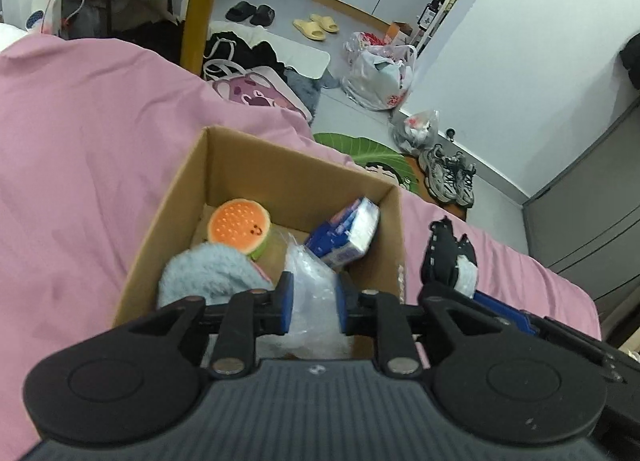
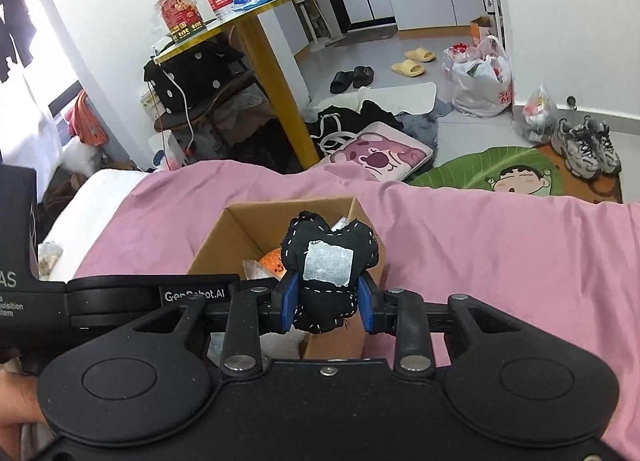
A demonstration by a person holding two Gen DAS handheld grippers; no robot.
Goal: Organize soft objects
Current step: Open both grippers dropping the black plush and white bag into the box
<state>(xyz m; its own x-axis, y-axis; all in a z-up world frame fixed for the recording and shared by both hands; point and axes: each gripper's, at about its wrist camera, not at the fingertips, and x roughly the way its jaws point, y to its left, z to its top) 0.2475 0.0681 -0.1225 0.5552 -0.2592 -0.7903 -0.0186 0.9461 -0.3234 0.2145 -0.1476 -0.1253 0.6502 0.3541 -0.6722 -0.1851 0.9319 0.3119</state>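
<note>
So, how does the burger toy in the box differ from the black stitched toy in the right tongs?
The burger toy is orange with a small face; the black stitched toy is dark, with white stitches and a grey patch. The burger toy lies inside the cardboard box, touched by no tongs; the black toy is clamped in the right tongs, at the box's edge. Both look soft.
</note>
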